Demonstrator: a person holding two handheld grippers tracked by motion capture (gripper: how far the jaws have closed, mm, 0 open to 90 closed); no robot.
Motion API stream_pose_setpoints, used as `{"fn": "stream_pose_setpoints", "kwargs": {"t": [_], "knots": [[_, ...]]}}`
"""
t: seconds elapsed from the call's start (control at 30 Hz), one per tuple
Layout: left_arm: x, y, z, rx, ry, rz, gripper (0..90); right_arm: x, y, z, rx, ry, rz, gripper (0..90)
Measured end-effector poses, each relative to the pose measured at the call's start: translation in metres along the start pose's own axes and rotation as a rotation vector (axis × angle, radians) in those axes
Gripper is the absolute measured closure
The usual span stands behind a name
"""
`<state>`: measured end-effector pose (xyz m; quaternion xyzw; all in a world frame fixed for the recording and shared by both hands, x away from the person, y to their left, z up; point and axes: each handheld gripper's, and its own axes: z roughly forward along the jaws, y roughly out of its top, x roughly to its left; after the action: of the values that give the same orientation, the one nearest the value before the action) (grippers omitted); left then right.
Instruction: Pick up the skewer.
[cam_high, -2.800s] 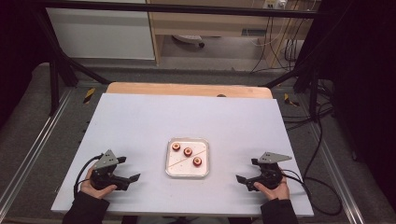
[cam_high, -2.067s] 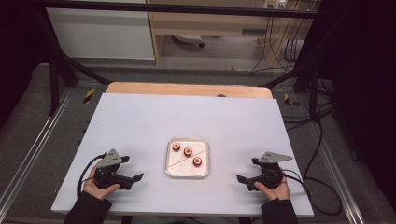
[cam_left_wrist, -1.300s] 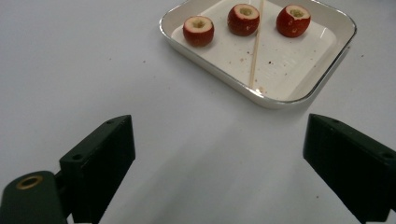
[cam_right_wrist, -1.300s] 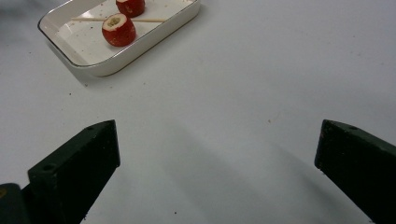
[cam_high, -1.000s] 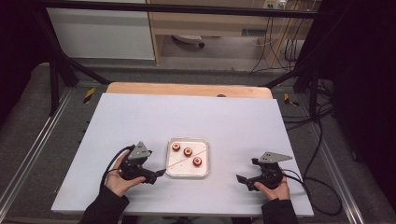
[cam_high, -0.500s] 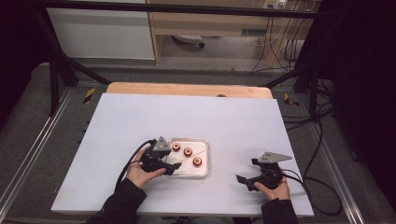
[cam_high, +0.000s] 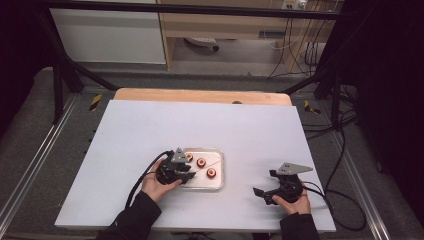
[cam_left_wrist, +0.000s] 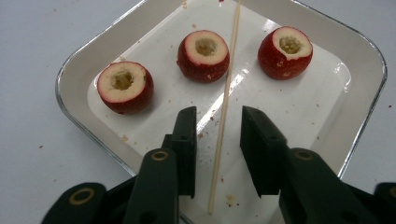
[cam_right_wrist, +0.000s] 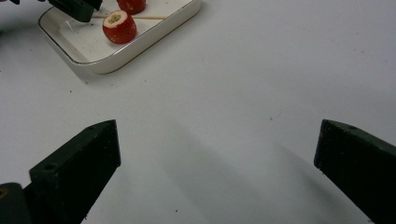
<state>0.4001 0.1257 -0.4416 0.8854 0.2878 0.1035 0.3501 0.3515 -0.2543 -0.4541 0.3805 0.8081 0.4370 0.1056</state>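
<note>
A thin pale wooden skewer (cam_left_wrist: 223, 112) lies flat in a shallow white square dish with a metal-edged rim (cam_left_wrist: 70, 70), its long axis running straight away from the left gripper (cam_left_wrist: 218, 128), between three cored red fruits (cam_left_wrist: 203, 55). The jaws have just been closing and straddle the skewer without touching it. The right gripper (cam_right_wrist: 217, 154) rests wide apart on the white tabletop (cam_high: 250, 130), well away.

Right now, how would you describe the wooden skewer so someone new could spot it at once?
Look to the white tray near the table's front edge. Three cored red fruits sit in it, and the skewer lies flat between the middle and right-hand ones in the left gripper view. It is the one long, thin, pale stick there.
</note>
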Motion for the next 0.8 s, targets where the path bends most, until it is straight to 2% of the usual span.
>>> {"fn": "stream_pose_setpoints", "kwargs": {"t": [0.47,0.8], "knots": [[-0.0017,-0.0006,0.0024,-0.006,-0.014,0.003,86.7,-0.0001,0.0001,0.0002,0.0,0.003,0.0,0.9],[-0.0038,-0.0019,0.0025,-0.019,-0.007,0.01,88.5,-0.0001,0.0,0.0005,0.003,0.005,-0.003,0.9]]}}
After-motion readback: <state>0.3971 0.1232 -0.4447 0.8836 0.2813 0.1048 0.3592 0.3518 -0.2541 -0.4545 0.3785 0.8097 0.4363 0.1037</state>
